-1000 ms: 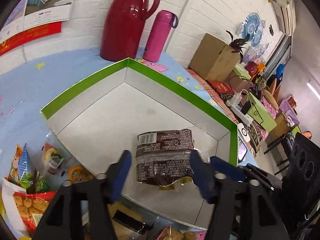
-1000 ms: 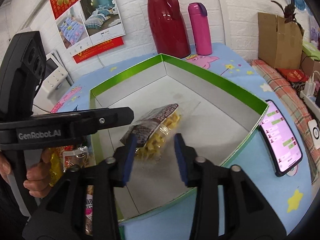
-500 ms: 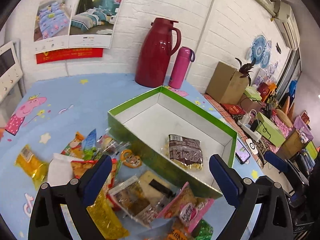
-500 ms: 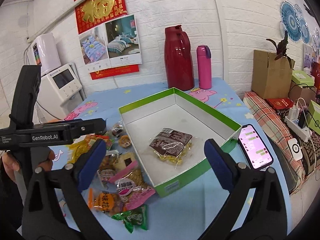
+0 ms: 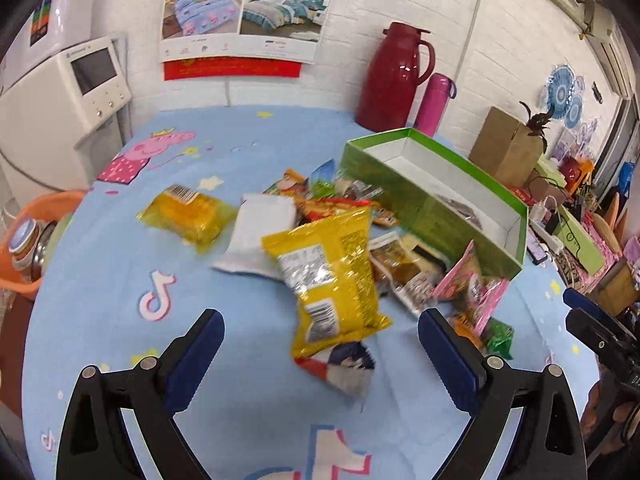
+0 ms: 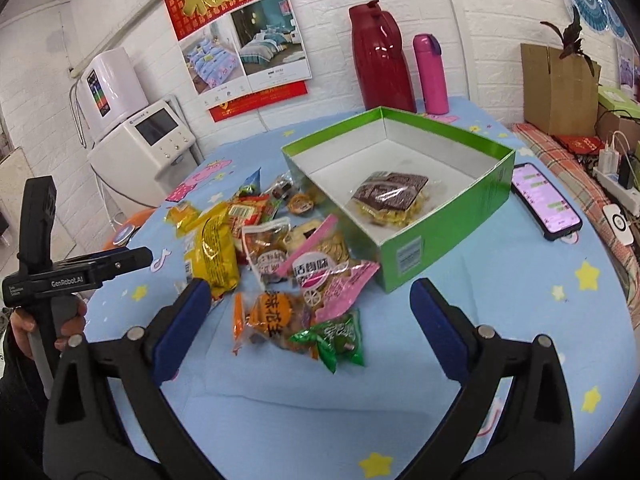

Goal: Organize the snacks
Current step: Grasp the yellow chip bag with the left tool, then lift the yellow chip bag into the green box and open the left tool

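Both grippers, left (image 5: 320,334) and right (image 6: 308,298), hover with fingers spread, empty. At frame centre, a crinkly yellow snack bag (image 5: 332,272) tops the tabletop (image 5: 120,240) pile beside the green box (image 6: 448,236). It looks light and slippery; pinching its sealed edge seems safest.

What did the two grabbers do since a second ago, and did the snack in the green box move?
Both let go and pulled back. The right gripper released the brown snack bag into the green box and opened wide; the left gripper swung away to hang over the snack pile. The bag now lies flat in the box. Box and flasks stayed put.
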The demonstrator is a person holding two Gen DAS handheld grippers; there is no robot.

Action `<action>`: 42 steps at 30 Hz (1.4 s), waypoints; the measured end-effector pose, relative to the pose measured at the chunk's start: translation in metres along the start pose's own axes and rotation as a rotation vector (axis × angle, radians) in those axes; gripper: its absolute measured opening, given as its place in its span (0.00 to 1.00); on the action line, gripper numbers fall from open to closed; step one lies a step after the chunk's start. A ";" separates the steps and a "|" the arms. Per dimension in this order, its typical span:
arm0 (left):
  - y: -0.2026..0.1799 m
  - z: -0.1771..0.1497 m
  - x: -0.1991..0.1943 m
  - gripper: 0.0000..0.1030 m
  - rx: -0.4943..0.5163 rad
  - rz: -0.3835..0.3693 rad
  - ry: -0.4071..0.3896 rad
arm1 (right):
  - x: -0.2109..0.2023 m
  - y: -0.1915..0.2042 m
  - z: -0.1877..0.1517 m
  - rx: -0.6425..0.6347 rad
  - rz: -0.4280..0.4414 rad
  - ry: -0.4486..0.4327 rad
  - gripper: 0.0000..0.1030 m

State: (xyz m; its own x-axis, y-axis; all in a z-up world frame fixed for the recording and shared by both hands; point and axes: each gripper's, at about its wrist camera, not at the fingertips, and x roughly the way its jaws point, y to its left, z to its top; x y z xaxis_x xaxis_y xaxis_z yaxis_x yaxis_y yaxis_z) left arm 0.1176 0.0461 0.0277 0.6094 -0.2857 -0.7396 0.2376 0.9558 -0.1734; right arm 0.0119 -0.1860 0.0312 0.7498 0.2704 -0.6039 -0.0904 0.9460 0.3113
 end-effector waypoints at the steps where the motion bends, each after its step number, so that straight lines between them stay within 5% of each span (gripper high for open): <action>1: 0.005 -0.005 0.001 0.96 -0.006 0.007 0.008 | 0.005 0.004 -0.002 -0.001 0.012 0.016 0.97; 9: 0.027 -0.006 0.013 0.96 -0.047 -0.038 0.011 | 0.059 0.054 0.007 -0.075 0.179 0.097 0.94; 11: 0.029 -0.001 0.020 0.96 -0.062 -0.070 0.009 | 0.083 0.064 0.012 -0.091 0.226 0.141 0.73; 14: 0.033 0.003 0.028 0.87 -0.076 -0.146 0.012 | 0.118 0.072 0.013 -0.117 0.245 0.221 0.60; 17: 0.038 0.009 0.037 0.77 -0.095 -0.197 0.021 | 0.137 0.075 0.013 -0.117 0.253 0.252 0.59; 23: 0.037 0.018 0.065 0.77 -0.092 -0.261 0.064 | 0.157 0.075 0.016 -0.112 0.256 0.281 0.59; 27: 0.034 0.019 0.089 0.50 -0.088 -0.298 0.125 | 0.173 0.073 0.014 -0.113 0.251 0.308 0.55; 28: 0.035 0.018 0.094 0.41 -0.104 -0.328 0.135 | 0.174 0.074 0.013 -0.112 0.275 0.311 0.45; 42: -0.016 0.051 0.023 0.35 0.013 -0.355 -0.027 | 0.085 0.067 0.047 -0.144 0.266 0.071 0.38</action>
State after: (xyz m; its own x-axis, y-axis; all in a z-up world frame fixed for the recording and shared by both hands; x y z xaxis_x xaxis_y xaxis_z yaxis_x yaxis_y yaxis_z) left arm 0.1662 0.0206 0.0468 0.5070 -0.6018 -0.6170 0.4474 0.7956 -0.4084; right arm 0.1003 -0.1077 0.0355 0.6404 0.5186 -0.5665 -0.3725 0.8548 0.3613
